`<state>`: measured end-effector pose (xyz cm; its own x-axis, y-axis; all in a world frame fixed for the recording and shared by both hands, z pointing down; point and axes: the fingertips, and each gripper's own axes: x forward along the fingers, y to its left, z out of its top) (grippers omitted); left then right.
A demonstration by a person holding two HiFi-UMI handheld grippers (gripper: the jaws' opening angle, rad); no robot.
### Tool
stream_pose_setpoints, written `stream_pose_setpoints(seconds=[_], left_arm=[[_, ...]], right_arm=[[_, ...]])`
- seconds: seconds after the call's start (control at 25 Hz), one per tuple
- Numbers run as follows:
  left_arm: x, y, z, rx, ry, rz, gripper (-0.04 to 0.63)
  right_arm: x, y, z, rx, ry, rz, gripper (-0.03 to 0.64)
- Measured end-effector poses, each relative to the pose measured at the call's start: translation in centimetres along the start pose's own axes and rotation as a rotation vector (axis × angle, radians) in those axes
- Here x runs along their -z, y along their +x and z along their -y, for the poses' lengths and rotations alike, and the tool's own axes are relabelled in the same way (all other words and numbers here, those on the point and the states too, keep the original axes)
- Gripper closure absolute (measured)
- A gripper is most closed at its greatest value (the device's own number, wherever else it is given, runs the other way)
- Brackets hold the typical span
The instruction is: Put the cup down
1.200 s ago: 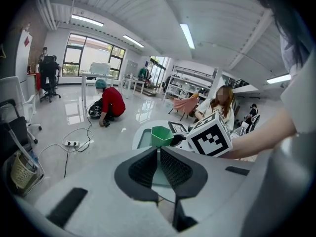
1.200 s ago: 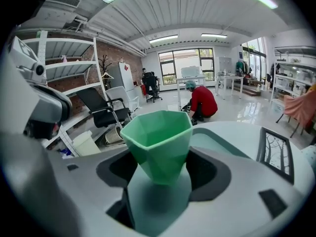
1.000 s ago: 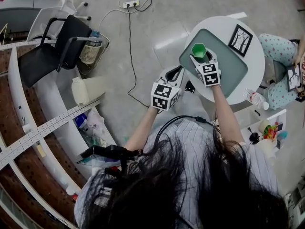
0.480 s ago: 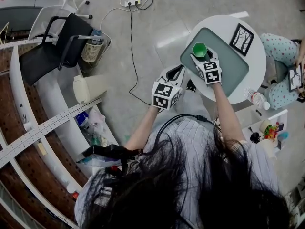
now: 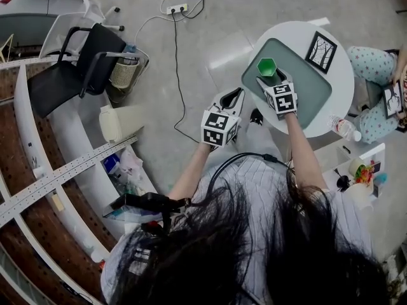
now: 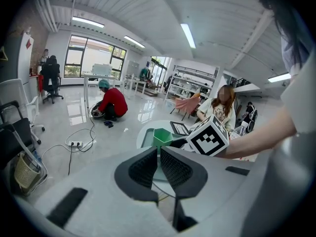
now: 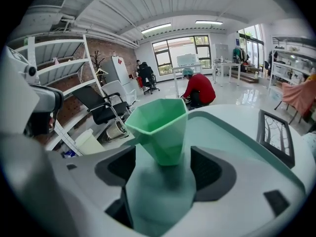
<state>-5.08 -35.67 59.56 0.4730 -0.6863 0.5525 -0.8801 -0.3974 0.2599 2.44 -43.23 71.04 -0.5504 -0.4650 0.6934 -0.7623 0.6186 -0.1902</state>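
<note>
Cup [image 7: 160,126], green, faceted: upright on a grey-green tray [image 5: 306,93], towards the tray's far left corner, mouth open upward.

Right tongs [image 7: 165,158]: jaws apart, one on either side of the cup's base, with a gap showing on each side.

Left tongs [image 6: 159,154]: jaws drawn together with nothing between them, held over the floor just left of the tabletop [image 5: 287,30].

Tabletop: round, white, the tray covering most of it. A bare white rim runs along the far and right sides.

Framed picture [image 5: 321,52], black tree on white: on the right far part, at the tray's edge and apart from the cup.

Plastic bottle [image 5: 343,131]: lying at the near right rim.

Room: pale glossy floor; black chair [image 5: 82,59] and wastebasket [image 5: 122,72] far left; power strip [image 5: 175,6] with a cable trailing towards the tabletop. The floor between chair and tabletop is open.

Seated person [image 5: 374,68]: close against the right rim.
</note>
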Motion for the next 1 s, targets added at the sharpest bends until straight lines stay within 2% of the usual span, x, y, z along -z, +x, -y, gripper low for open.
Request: stream_pose_setpoints(seconds=[0.28, 0.76, 1.0], left_arm=[[0.0, -1.5, -0.2, 0.01, 0.015, 0.014, 0.568], [-0.4, -4.8, 0.0, 0.047, 0.046, 0.064, 0.568], [-1.2, -6.9, 1.1, 0.086, 0.088, 0.097, 0.567]], right_arm=[[-0.2, -2.4, -0.2, 0.046, 0.055, 0.036, 0.293], [-3.8, -8.7, -4.3, 0.07, 0.147, 0.241, 0.296], [-5.1, -11.9, -7.3, 0.059, 0.209, 0.34, 0.305]])
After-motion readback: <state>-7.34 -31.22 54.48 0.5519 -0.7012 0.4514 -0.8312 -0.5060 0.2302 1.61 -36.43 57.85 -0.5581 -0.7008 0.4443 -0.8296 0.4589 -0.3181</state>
